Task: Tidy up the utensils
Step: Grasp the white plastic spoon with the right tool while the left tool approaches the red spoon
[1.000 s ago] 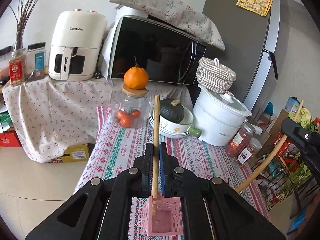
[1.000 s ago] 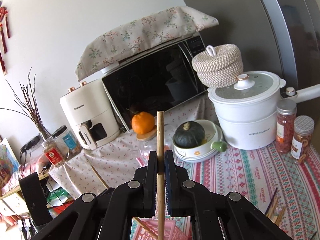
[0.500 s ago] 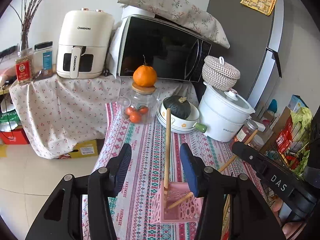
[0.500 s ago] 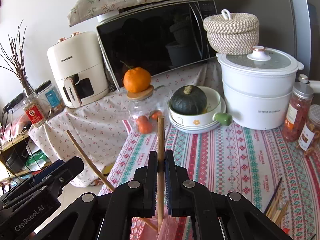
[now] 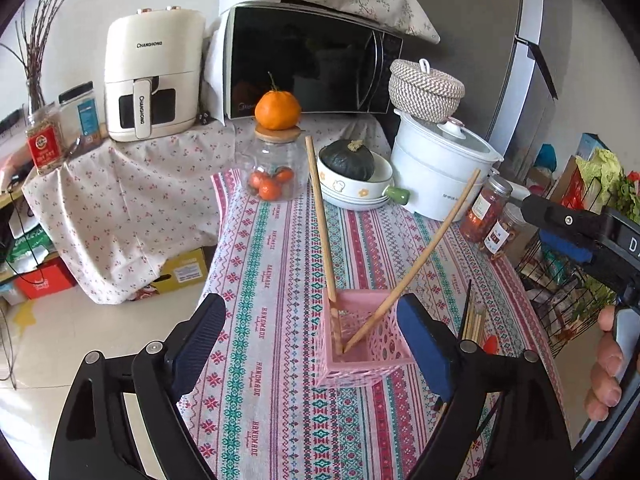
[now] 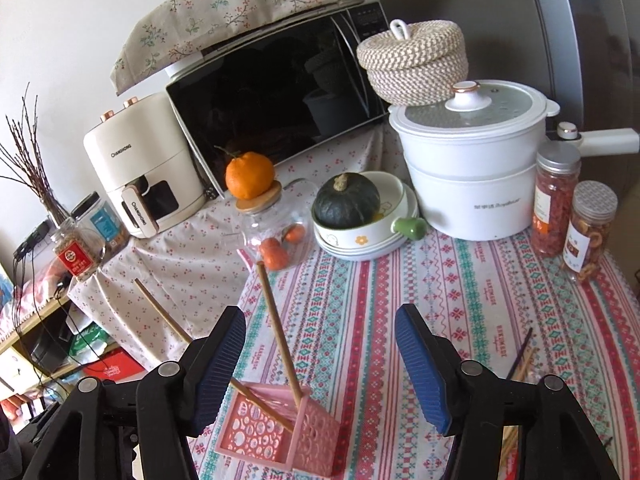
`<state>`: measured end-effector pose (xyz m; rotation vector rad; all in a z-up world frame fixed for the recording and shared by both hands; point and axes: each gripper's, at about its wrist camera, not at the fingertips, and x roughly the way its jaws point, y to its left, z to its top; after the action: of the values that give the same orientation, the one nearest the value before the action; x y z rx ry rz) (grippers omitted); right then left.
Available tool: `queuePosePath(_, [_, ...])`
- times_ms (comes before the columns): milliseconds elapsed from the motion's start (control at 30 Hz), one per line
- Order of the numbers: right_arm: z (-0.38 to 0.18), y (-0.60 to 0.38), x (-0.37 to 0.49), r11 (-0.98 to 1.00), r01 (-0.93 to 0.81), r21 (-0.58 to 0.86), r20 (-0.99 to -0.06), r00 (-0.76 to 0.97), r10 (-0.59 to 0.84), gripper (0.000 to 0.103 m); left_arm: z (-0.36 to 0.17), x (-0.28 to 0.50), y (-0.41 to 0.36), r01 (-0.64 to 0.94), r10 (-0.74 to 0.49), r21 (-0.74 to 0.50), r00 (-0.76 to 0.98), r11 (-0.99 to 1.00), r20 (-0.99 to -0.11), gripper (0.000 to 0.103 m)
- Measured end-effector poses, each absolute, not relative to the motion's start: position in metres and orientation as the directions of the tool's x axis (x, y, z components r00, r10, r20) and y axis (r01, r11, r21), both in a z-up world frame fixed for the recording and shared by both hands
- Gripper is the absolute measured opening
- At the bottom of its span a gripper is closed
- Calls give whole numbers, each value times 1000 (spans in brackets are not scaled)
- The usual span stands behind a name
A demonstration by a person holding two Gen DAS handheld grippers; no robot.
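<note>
A pink perforated basket (image 5: pixel 362 342) stands on the striped tablecloth; it also shows in the right wrist view (image 6: pixel 280 432). Two wooden chopsticks lean in it: one (image 5: pixel 320 216) tilts far-left, the other (image 5: pixel 428 252) tilts right. In the right wrist view they show as one chopstick (image 6: pixel 278 330) and another (image 6: pixel 168 320). My left gripper (image 5: pixel 316 344) is open and empty, straddling the basket. My right gripper (image 6: pixel 320 368) is open and empty above the basket; its body shows in the left wrist view (image 5: pixel 580 232). Several loose chopsticks (image 5: pixel 474 318) lie right of the basket.
At the table's far end stand a glass jar (image 5: pixel 276 168) topped by an orange, a bowl with a dark squash (image 5: pixel 352 174), a white pot (image 5: pixel 440 172) and two snack jars (image 6: pixel 572 216). Microwave (image 5: pixel 304 60) and air fryer (image 5: pixel 152 80) stand behind. A wire rack (image 5: pixel 572 280) stands right.
Both grippers opened and let go of their chopsticks, which now lean in the pink basket. Both grippers have drawn back from it.
</note>
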<state>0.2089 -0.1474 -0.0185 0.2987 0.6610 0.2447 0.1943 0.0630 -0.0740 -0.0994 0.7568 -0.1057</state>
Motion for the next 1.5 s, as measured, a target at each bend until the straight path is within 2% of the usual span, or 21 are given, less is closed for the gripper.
queuePosePath(100, [-21, -168, 199, 936, -90, 340, -599, 746, 290, 82, -84, 185, 52, 125, -182, -133, 659, 983, -729, 90])
queuePosePath(233, [-26, -196, 182, 948, -45, 316, -636, 731, 247, 87, -99, 173, 37, 183, -221, -139, 578, 973, -786, 90])
queuePosePath(400, [-35, -226, 160, 955, 11, 295, -685, 700, 204, 91, -113, 158, 20, 234, -207, -93, 523, 968, -827, 90])
queuePosePath(800, [-97, -260, 133, 992, 68, 109, -860, 507, 59, 93, -132, 151, -30, 344, -212, -62, 419, 937, -883, 90])
queuePosePath(933, [-128, -280, 135, 985, 118, 123, -911, 408, 65, 93, -140, 153, -45, 362, -209, -62, 383, 930, -900, 90])
queuePosePath(1167, [-156, -311, 151, 970, 204, 132, -943, 328, 59, 92, -151, 157, -64, 377, -220, -84, 335, 922, -916, 90])
queuePosePath(1233, [-163, -315, 156, 965, 220, 143, -949, 308, 70, 91, -154, 159, -68, 381, -215, -79, 329, 921, -920, 90])
queuePosePath(1333, [-172, -315, 163, 958, 226, 176, -953, 284, 108, 82, -156, 163, -73, 387, -221, -85, 323, 918, -920, 89])
queuePosePath(1433, [-178, -312, 170, 955, 213, 207, -950, 276, 144, 66, -158, 166, -79, 395, -234, -98, 315, 914, -920, 82])
queuePosePath(1500, [-180, -310, 174, 957, 204, 207, -950, 276, 147, 49, -159, 169, -84, 398, -243, -108, 307, 911, -920, 74])
